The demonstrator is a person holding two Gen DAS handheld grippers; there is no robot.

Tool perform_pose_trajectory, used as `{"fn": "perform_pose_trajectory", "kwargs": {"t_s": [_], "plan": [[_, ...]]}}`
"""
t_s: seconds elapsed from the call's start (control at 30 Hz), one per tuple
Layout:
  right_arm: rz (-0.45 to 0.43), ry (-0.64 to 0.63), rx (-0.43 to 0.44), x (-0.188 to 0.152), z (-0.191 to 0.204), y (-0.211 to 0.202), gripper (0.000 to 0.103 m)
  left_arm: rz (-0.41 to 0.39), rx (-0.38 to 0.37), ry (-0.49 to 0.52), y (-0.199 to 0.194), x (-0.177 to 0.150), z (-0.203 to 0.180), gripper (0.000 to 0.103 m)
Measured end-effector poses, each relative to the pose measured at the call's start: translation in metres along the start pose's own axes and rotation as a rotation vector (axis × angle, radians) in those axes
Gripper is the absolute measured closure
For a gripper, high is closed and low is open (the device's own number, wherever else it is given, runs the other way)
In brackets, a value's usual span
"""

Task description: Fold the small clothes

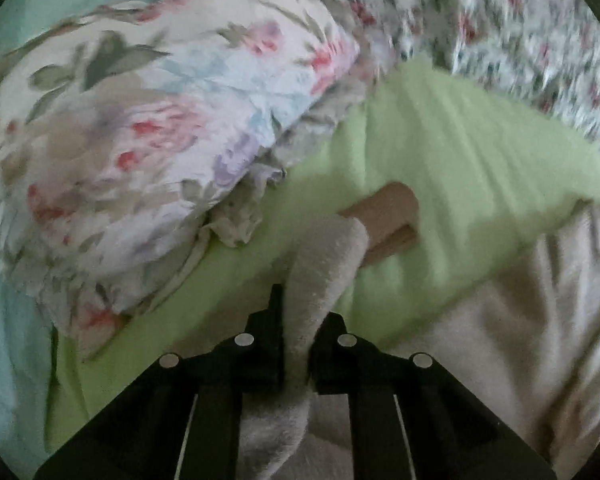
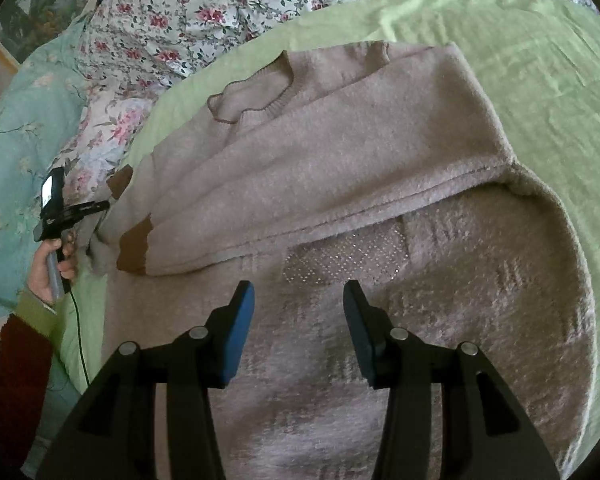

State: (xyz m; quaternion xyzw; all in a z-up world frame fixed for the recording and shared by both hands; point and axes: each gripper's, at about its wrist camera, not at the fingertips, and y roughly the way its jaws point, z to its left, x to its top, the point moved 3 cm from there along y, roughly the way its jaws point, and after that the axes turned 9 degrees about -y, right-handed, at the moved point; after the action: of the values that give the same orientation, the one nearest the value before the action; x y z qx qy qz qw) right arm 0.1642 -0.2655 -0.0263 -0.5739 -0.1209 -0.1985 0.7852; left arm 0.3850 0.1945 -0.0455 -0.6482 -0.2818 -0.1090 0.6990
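The left gripper [image 1: 296, 336] has its two black jaws pressed together on a strip of fuzzy beige knit – part of the sweater [image 2: 340, 152] – which runs up between them and ends just ahead in a brown cuff [image 1: 388, 220] lying on the light green sheet [image 1: 460, 140]. The right gripper [image 2: 299, 300] hovers above the sweater's body with its blue-padded jaws standing partly apart and nothing between them. Just ahead of those pads a patch of small sparkling dots [image 2: 344, 256] decorates the knit. Beyond it, a sleeve is folded across the garment, and the ribbed neckline [image 2: 256, 96] sits at the far side. The sweater lies spread on the green sheet, covering most of the right wrist view. At that view's left edge, a person's hand [image 2: 50, 268] grips the handle of the left gripper, at the sweater's edge by the cuff. A floral pillow [image 1: 140, 140] lies to the left of the left gripper, and a quilt with small red flowers [image 2: 220, 0] runs along the far side of the bed
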Motion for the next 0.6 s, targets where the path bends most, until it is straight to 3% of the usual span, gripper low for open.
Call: {"fn": "perform_pose_trajectory", "kwargs": {"t_s": [0.13, 0.33, 0.5, 0.6], "plan": [[-0.021, -0.001, 0.015, -0.001, 0.005, -0.006, 0.055, -0.057, -0.184, -0.090, -0.049, -0.014, -0.007, 0.095], [-0.044, 0.008, 0.020, -0.004, 0.006, -0.015, 0.055, -0.112, -0.422, -0.108, -0.118, -0.042, -0.077, 0.095], [-0.064, 0.030, 0.008, -0.009, -0.005, -0.027, 0.055, -0.105, -0.559, -0.030, -0.147, -0.057, -0.166, 0.094], [-0.070, 0.058, -0.001, -0.012, -0.016, -0.031, 0.055, -0.081, -0.588, 0.072, -0.148, -0.074, -0.225, 0.094]]}}
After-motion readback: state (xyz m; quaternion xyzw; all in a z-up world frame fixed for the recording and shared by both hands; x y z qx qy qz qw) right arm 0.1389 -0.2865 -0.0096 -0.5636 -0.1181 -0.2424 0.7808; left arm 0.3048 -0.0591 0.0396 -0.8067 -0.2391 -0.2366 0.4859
